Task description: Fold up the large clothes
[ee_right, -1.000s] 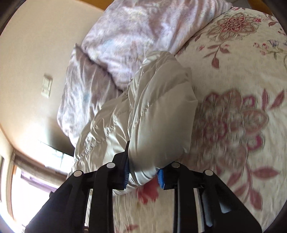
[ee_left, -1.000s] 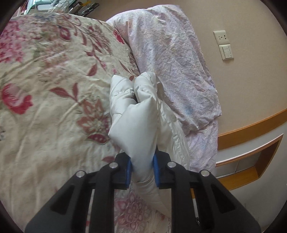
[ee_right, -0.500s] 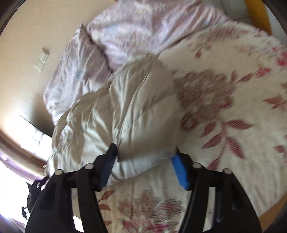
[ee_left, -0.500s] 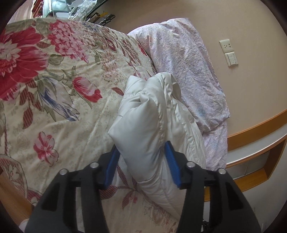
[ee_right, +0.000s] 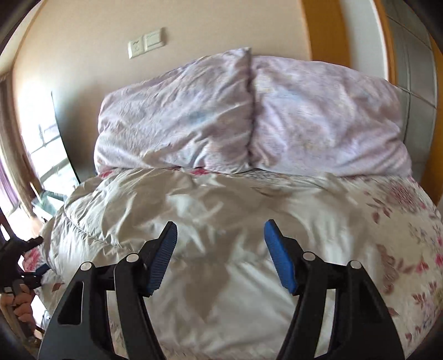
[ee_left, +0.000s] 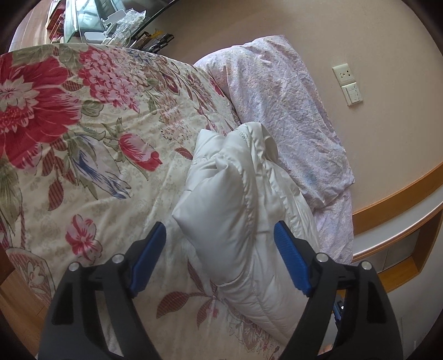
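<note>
A white puffy down jacket [ee_left: 243,216] lies folded in a bundle on the floral bedspread [ee_left: 83,155], close to the pillows. My left gripper [ee_left: 220,235] stands wide and its jaws are still opening; the jacket's corner sits between the blue pads [ee_left: 288,249] without touching them. In the right wrist view the jacket [ee_right: 210,221] spreads below and ahead of my right gripper [ee_right: 220,235], which is open above it with nothing pressed between its pads. The left gripper [ee_right: 25,265] and a hand show at that view's left edge.
Two pale lilac pillows [ee_right: 249,116] lean against the beige wall at the head of the bed. A socket and switch plate [ee_left: 350,84] sits on the wall. A wooden ledge [ee_left: 396,221] runs beside the bed, and a cluttered glass shelf [ee_left: 110,22] stands at the far end.
Both grippers let go of the jacket and their jaws spread apart. The right gripper rolled upright and rose back from the bundle, so the pillows now face it. The left gripper drew back a little.
</note>
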Demonstrator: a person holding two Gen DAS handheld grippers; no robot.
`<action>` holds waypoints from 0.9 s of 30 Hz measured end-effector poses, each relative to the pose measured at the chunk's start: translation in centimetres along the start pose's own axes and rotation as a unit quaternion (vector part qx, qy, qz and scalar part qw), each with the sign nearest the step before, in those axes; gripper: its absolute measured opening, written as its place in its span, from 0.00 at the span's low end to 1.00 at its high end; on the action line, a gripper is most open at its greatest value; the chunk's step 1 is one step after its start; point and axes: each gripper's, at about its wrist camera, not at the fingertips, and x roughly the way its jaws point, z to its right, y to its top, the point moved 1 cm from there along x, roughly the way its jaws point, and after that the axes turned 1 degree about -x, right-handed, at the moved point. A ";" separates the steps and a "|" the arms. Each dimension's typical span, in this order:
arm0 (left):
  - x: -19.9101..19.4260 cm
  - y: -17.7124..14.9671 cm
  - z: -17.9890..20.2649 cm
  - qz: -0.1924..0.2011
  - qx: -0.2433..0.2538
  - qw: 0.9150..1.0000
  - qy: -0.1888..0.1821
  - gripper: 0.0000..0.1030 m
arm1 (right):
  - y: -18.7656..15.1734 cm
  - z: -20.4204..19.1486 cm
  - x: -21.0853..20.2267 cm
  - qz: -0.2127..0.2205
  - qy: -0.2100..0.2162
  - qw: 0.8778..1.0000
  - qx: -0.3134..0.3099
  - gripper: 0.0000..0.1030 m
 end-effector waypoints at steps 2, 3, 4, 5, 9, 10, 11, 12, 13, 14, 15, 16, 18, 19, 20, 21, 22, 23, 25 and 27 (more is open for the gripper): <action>-0.1 -0.1 0.0 -0.001 0.000 1.000 -0.002 0.81 | 0.1 -1.5 1.9 -0.012 -0.004 1.000 -0.018 0.64; 0.0 -0.1 0.1 -0.001 0.000 1.000 -0.002 0.81 | 0.1 -2.3 2.4 -0.018 -0.003 1.000 -0.023 0.64; 0.2 -0.1 0.2 -0.004 0.001 1.000 -0.003 0.81 | 0.1 -2.7 3.0 -0.025 0.000 0.999 -0.025 0.60; 0.4 -0.2 0.3 -0.009 0.003 1.000 -0.005 0.81 | 0.1 -3.0 3.5 -0.031 0.003 0.999 -0.024 0.59; 1.5 -0.4 0.9 -0.020 0.005 1.000 -0.009 0.81 | -0.2 -3.8 3.7 -0.030 0.009 0.999 -0.017 0.58; 1.8 -0.4 1.1 -0.021 0.005 1.000 -0.008 0.81 | -0.1 -3.8 3.5 -0.026 0.010 1.000 -0.014 0.58; 2.0 -0.4 1.2 -0.021 0.005 1.000 -0.008 0.81 | 0.0 -3.8 3.4 -0.024 0.012 1.000 -0.012 0.58; 2.2 -0.4 1.3 -0.021 0.003 1.000 -0.009 0.81 | 0.1 -4.0 3.6 -0.024 0.013 1.000 -0.011 0.58; 2.3 -0.3 1.3 -0.020 0.002 1.000 -0.010 0.81 | 0.1 -4.1 3.7 -0.025 0.013 1.000 -0.012 0.58; 2.4 -0.3 1.4 -0.019 0.001 1.000 -0.011 0.81 | 0.0 -4.2 3.9 -0.026 0.013 0.999 -0.013 0.58; 2.5 -0.3 1.4 -0.018 0.001 1.000 -0.011 0.81 | 0.0 -4.3 4.2 -0.028 0.014 0.999 -0.014 0.58; 2.6 -0.4 1.4 -0.015 0.001 1.000 -0.011 0.81 | -0.1 -4.5 4.5 -0.031 0.015 0.999 -0.015 0.58; 2.7 -0.3 1.5 -0.011 0.000 1.000 -0.013 0.81 | -0.3 -4.9 5.2 -0.037 0.015 0.999 -0.019 0.58; 2.7 -0.3 1.5 -0.009 -0.001 1.000 -0.013 0.81 | -0.4 -5.2 5.7 -0.041 0.013 0.999 -0.023 0.58; 2.8 -0.3 1.5 -0.008 -0.001 1.000 -0.014 0.81 | -0.7 -5.6 6.3 -0.050 0.005 0.998 -0.031 0.58; 2.8 -0.2 1.6 -0.006 -0.001 1.000 -0.015 0.81 | -0.9 -5.9 7.0 -0.059 0.000 0.998 -0.037 0.59; 2.9 -0.2 1.6 -0.004 -0.002 1.000 -0.017 0.81 | -1.2 -6.1 7.6 -0.067 -0.005 0.997 -0.043 0.59; 3.0 -0.2 1.6 -0.004 -0.002 1.000 -0.020 0.81 | -1.5 -6.3 8.3 -0.072 -0.009 0.996 -0.049 0.60; 3.1 -0.1 1.7 -0.001 -0.002 1.000 -0.023 0.80 | -1.9 -6.4 8.8 -0.078 -0.013 0.996 -0.052 0.60; 3.3 -0.1 1.8 0.001 -0.001 1.000 -0.024 0.80 | -2.2 -6.2 9.0 -0.079 -0.011 0.996 -0.050 0.60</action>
